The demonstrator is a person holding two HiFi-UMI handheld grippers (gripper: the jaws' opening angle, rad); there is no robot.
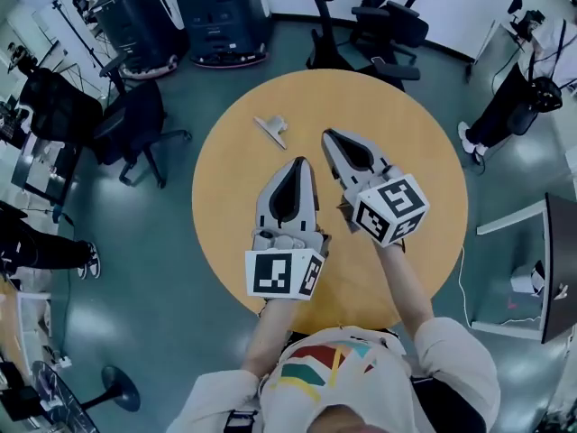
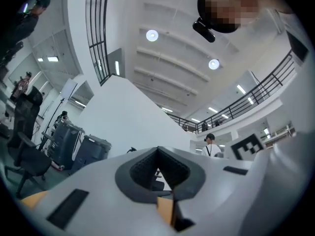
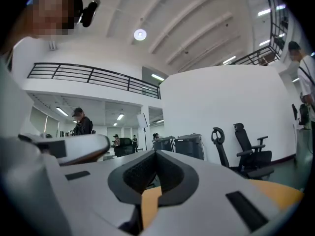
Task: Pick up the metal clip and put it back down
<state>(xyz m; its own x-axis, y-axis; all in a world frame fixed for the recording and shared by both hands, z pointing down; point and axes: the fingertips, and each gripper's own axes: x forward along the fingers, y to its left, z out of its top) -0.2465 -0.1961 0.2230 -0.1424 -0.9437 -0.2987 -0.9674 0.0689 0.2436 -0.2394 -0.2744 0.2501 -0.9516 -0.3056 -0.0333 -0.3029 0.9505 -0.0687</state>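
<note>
Head view: round tan tabletop (image 1: 410,142); angular grey metal clip (image 1: 273,129) lying free (fine shape unclear); left tool (image 1: 300,163) and right tool (image 1: 329,136) clenched, empty.

From overhead, the metal clip (image 1: 273,128), far left on the round surface (image 1: 433,170), is too small to show its form. The person's arms (image 1: 410,287) hide the surface's near rim, and the bottom edge crops the head.
</note>
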